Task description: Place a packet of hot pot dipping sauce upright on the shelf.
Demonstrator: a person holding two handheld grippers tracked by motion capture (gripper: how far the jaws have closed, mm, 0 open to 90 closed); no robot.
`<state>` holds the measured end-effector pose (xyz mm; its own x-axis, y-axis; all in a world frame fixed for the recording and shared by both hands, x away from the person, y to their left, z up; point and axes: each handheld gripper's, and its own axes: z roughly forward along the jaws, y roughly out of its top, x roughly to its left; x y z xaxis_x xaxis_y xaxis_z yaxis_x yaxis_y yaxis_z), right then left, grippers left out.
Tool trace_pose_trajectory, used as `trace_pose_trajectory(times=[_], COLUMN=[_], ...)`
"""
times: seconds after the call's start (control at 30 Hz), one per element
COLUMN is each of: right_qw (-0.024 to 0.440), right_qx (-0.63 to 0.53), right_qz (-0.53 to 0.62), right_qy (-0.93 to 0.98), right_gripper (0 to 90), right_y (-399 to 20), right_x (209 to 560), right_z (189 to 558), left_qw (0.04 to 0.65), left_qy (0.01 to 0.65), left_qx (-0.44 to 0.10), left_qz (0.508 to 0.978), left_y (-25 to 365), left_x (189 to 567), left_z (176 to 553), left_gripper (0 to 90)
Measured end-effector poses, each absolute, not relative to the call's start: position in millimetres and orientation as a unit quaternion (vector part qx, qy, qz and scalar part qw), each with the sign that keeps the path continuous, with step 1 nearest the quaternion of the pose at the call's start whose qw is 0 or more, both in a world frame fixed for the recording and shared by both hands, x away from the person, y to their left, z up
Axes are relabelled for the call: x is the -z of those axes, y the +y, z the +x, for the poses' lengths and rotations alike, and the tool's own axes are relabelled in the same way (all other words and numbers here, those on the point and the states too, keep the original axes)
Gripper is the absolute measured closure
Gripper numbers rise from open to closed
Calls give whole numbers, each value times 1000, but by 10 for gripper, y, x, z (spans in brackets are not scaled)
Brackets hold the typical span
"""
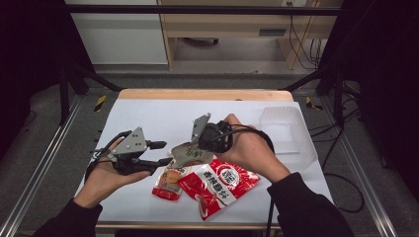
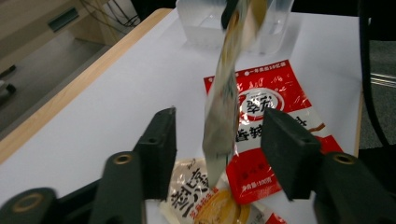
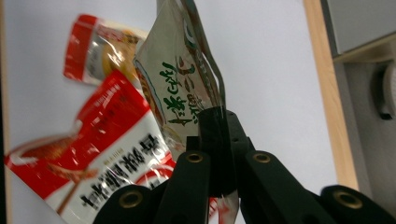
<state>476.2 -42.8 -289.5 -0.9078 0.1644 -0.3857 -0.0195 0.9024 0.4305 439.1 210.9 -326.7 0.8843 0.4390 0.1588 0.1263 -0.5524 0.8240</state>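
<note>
Right gripper (image 3: 219,140) pinches the green-lettered sachet (image 3: 180,88), lifted off the table.
Left gripper (image 2: 219,140) jaws agape; likely next: carry to clear container (image 1: 286,131).

From my high view the white worktop (image 1: 148,113) is the one bright patch, lit from above; the floor and frame around it fall off into near black at both sides. My hands throw soft, short shadows on the sheet. The picture is grainy and low in detail. In the left gripper view the left tool (image 2: 219,149) is blurred close up, and the hanging pale packet (image 2: 224,107) is smeared. In the right gripper view the red packet (image 3: 93,154) is soft, with glare on the small packet (image 3: 98,46) behind it.
</note>
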Motion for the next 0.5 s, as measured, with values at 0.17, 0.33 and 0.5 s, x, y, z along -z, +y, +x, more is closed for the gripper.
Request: trace_pose_trajectory(times=[0.17, 0.33, 0.5], right_qw=[235, 259, 275], right_qx=[-199, -193, -204], right_qz=[47, 58, 75], right_qy=[950, 945, 937], right_gripper=[900, 900, 900], right_y=[-670, -998, -1224], right_x=[2812, 2731, 2659], right_z=[4825, 4851, 4832], left_qw=[441, 440, 447], left_qy=[195, 234, 277], left_qx=[-180, -166, -173], left_qz=[858, 851, 833], left_y=[2301, 2554, 2810], left_x=[3521, 3879, 4189], left_z=[4310, 4258, 4268], left_gripper=[269, 141, 96])
